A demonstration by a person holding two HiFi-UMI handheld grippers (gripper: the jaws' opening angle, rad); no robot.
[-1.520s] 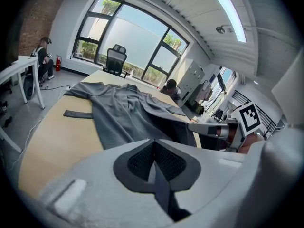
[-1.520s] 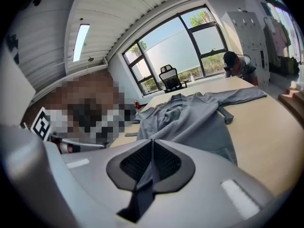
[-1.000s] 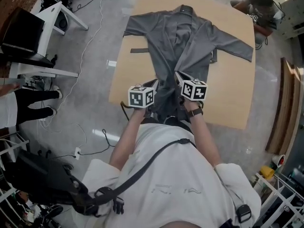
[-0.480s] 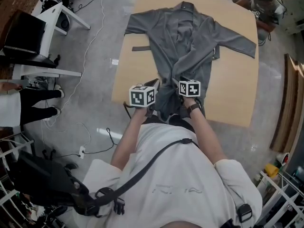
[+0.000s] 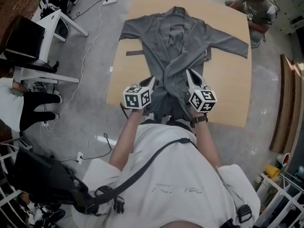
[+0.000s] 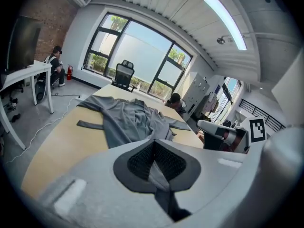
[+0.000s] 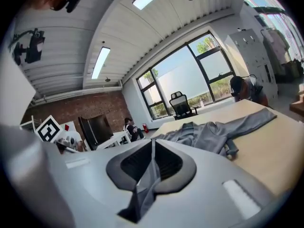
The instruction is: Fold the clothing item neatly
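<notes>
table (image 5: pixel 228 94): wooden, ahead of both grippers.
robe (image 5: pixel 178 42): grey, spread out beyond the jaws, its near hem pinched by both.
left gripper (image 5: pixel 152 81): clamped on hem fabric.
right gripper (image 5: pixel 189 73): further right than before; jaws just closed onto hem fabric.

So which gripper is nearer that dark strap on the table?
Left. The left gripper holds the robe on the side with the strap; the right gripper, fingers just closed on fabric, sits across the robe.
</notes>
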